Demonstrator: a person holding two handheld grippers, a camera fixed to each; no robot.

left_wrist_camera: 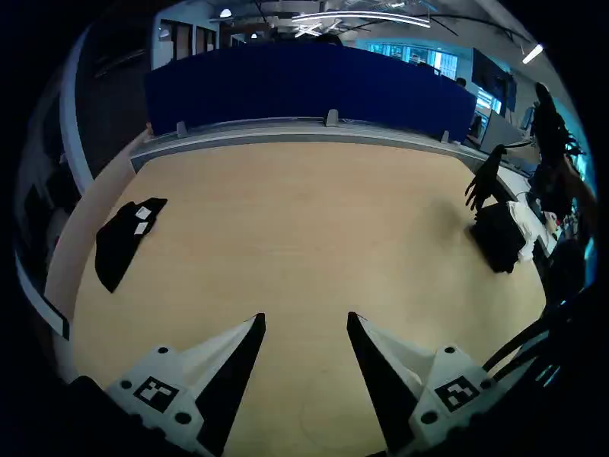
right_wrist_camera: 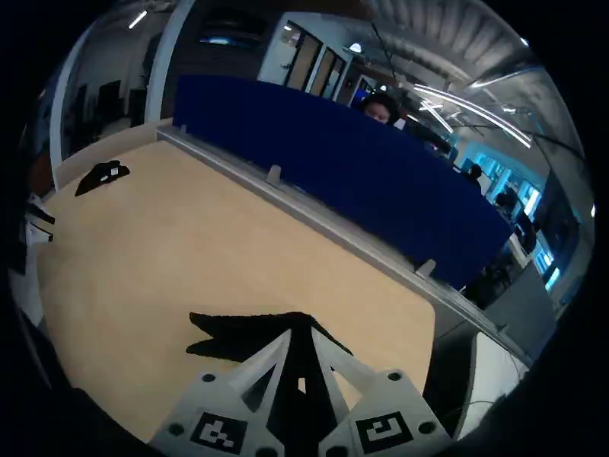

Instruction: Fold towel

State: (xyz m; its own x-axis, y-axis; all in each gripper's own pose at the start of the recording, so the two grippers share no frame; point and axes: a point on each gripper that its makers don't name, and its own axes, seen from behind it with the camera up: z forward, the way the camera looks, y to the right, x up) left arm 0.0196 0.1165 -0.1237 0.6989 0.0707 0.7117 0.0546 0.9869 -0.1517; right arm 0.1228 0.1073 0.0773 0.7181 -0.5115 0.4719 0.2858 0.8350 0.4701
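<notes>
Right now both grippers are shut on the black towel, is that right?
Not quite. The left gripper is open, its fingers apart above the table and gripping nothing, as the left gripper view shows. The right gripper is indeed shut on the towel.

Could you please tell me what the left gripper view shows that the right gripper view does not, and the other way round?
Left gripper view: the left gripper, jaws wide apart over bare table, and a dark pile with white cloth at the table's right edge. Right gripper view: the right gripper, fingers closed on a black towel, and a person's head behind the divider. Both: the wooden table, the blue divider and a black cloth with white tags. Whether that pile includes the towel, I cannot tell.
</notes>
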